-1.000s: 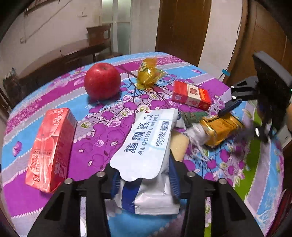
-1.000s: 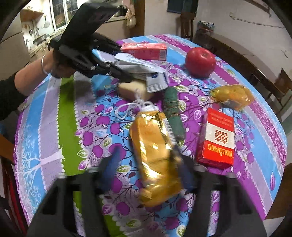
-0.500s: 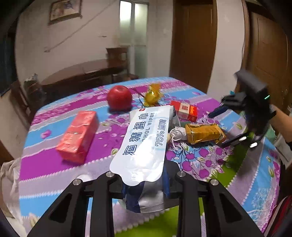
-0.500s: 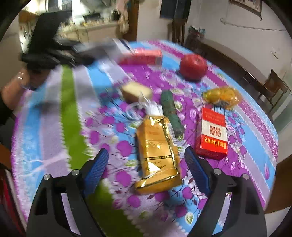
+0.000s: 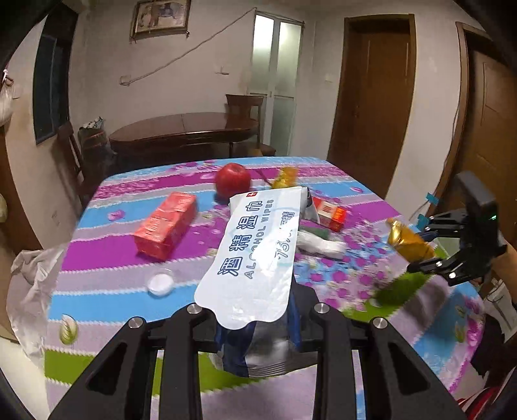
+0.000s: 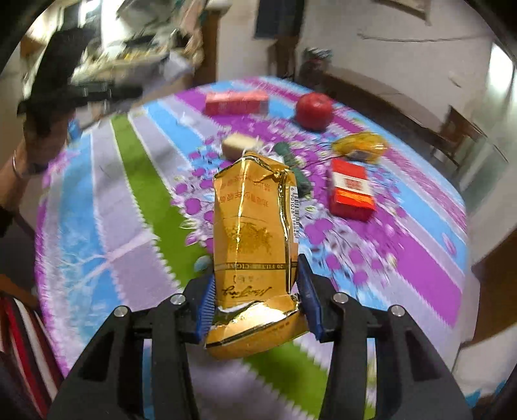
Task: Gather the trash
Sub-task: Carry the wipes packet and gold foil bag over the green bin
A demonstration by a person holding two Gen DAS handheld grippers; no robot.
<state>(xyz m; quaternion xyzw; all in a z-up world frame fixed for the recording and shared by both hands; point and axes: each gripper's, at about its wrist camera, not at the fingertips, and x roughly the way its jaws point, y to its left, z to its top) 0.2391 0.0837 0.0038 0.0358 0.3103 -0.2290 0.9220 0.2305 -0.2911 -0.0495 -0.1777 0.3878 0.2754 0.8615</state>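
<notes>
Now the crumpled gold cigarette pack (image 6: pixel 255 245) stands clamped between the blue pads of my right claw (image 6: pixel 257 300), whose jaws have just been closing onto it, lifted off the counter (image 6: pixel 106 206). My left claw (image 5: pixel 257 326) is clamped on the white alcohol wipes pouch (image 5: pixel 255 255), also held above the counter. Beyond the claws lie a red cigarette box (image 6: pixel 350 190), a red carton (image 5: pixel 166 226) and an apple (image 5: pixel 232 178).

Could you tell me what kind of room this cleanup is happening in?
Most likely a home dining room: a round table under a flowery cloth, a second wooden table with a chair, and a framed picture on the wall.
</notes>
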